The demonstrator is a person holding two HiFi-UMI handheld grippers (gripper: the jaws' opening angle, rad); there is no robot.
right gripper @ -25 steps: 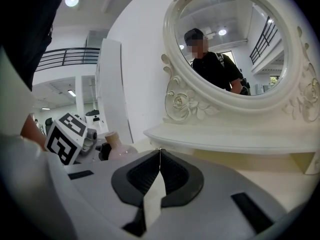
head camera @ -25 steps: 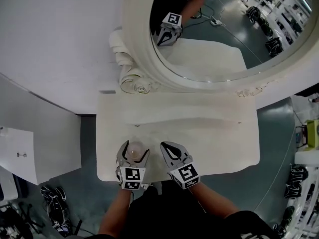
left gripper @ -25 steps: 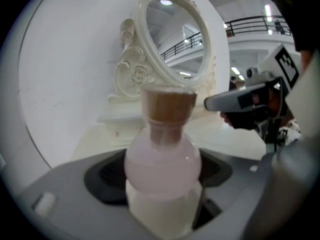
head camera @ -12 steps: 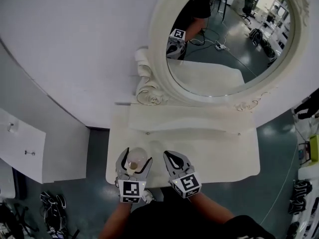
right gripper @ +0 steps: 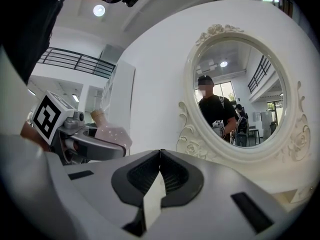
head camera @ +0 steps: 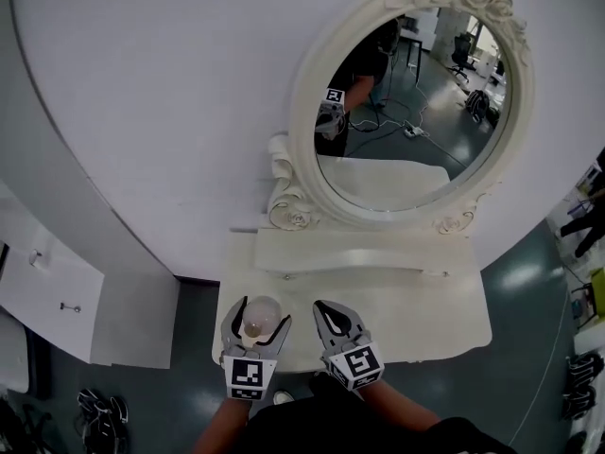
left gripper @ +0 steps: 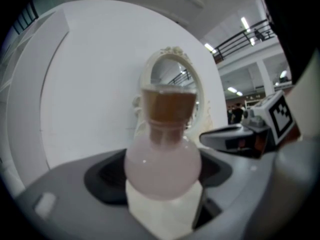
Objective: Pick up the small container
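The small container is a round, pale pink flask (left gripper: pixel 162 166) with a brown cork stopper (left gripper: pixel 167 106). My left gripper (head camera: pixel 256 324) is shut on its bulb (head camera: pixel 261 317) and holds it upright, lifted off the white vanity top (head camera: pixel 425 310). In the right gripper view the flask (right gripper: pixel 112 134) shows at the left between the left jaws. My right gripper (head camera: pixel 333 314) hovers just to the right of it over the front of the vanity, shut with nothing between its jaws, which meet at their tips.
A large oval mirror in an ornate cream frame (head camera: pixel 304 149) stands at the back of the vanity, against a white wall. It reflects the person and a gripper (head camera: pixel 330 112). A white cabinet (head camera: pixel 52 291) stands at the left. Dark floor surrounds the vanity.
The head view has pulled back and up, so the mirror and wall fill more of it. The left gripper has risen with the flask off the vanity top; the right gripper stays beside it.
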